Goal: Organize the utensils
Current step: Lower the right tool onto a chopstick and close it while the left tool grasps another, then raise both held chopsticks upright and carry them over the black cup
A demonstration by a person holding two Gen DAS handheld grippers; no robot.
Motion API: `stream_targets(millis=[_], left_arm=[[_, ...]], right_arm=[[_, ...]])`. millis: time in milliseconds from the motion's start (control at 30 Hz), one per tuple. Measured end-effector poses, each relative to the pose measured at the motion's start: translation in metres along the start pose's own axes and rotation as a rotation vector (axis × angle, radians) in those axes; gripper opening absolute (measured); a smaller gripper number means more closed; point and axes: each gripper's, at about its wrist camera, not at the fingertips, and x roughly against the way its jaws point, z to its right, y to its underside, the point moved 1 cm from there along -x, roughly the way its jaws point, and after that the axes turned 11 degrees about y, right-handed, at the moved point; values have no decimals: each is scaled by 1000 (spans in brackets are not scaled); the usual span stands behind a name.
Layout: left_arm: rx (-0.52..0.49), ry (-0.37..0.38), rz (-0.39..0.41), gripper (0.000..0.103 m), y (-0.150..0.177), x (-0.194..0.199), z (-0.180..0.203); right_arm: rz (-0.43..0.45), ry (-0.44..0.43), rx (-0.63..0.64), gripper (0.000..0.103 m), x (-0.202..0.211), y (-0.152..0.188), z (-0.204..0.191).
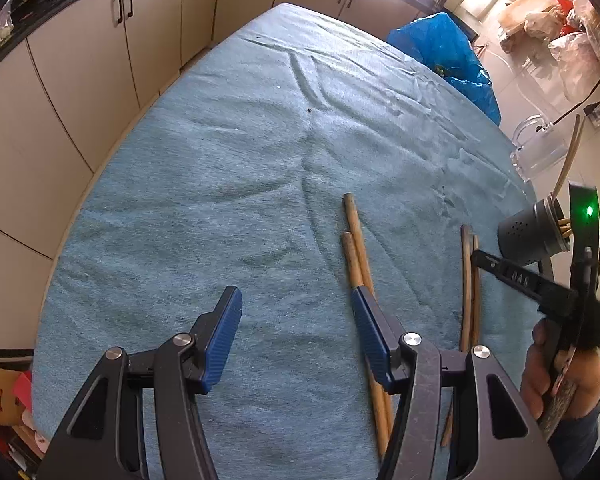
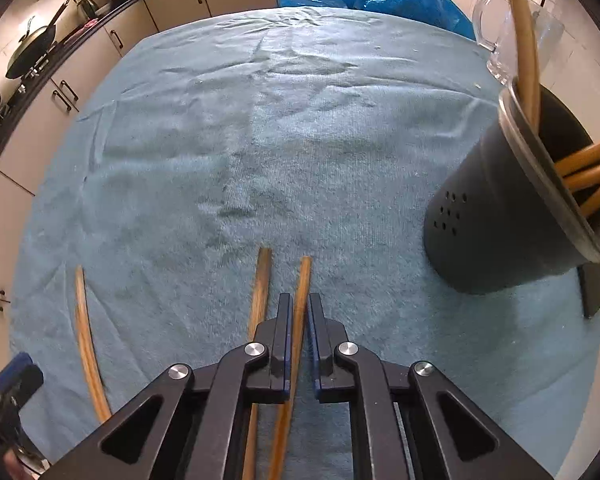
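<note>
Kitchen table under a wrinkled blue towel (image 2: 260,140), seen from two wrist cameras.

In the right wrist view, lower centre: right gripper (image 2: 299,320) with its blue pads drawn nearly together around a wooden utensil handle (image 2: 302,288) — handle running straight up between them, tip poking out beyond the fingertips. Whether the pads truly pinch the wood or sit a hair off it cannot be told. Just left of that handle, a second, darker handle (image 2: 262,280), parallel and outside the fingers. Further left, near the lower left edge, a curved wooden handle (image 2: 85,328) lying alone.

At the right of the frame, a dark perforated utensil holder (image 2: 500,216), leaning in the fisheye, already holding several wooden utensils (image 2: 588,168) — likely the destination, hence the grip along the handle for lifting and dropping in end first.

In the left wrist view, bottom: left gripper (image 1: 296,320) spread wide and empty above the towel, two wooden handles (image 1: 354,236) lying under its right finger, not between the pads. Probably waiting its turn.
</note>
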Motion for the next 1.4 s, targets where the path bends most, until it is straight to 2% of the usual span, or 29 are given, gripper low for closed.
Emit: stream_targets(millis=[200,300,533,767,867,900,933,967,1033,1100,1200,1300,1367,1400], left_arm=[[-2,1,-41,56,-9,-16,16],[3,-23,-55,56,-12,-26,21],[30,-142,-88,56,-14,-47,19],[-6,-233,-63,56,-19,-58,30],[-29,-269,-48,51,-21,-61,38],[-38,-278,-46,45,-20,-61,40],[-45,-291,-45,37,-18,-60,41],[-46,-311,-71,16,-14,-63,39],[-59,-322,-66,16,-11,-60,39],[-47,-300,-65,17,-12,-55,37],[-48,-263,-78,27,-16,-51,38],[-75,-270,-73,34,-12,-51,44],[-88,-285,-44,31,-11,-51,48],[-93,-295,-31,23,-10,-50,49]], right_arm=[[-2,-47,-31,7,4,17,19],[-3,-75,-36,7,5,23,24],[5,-133,-51,7,7,32,39],[13,-164,-53,7,7,33,42],[15,-172,-51,7,7,33,42],[16,-174,-51,7,7,33,42],[18,-174,-50,7,7,34,42],[20,-174,-48,7,8,35,43],[19,-175,-50,7,9,36,44],[21,-181,-51,7,8,37,45],[21,-176,-53,7,7,35,43],[24,-164,-47,7,8,35,41],[28,-159,-42,7,7,33,39],[34,-153,-36,7,8,32,38]])
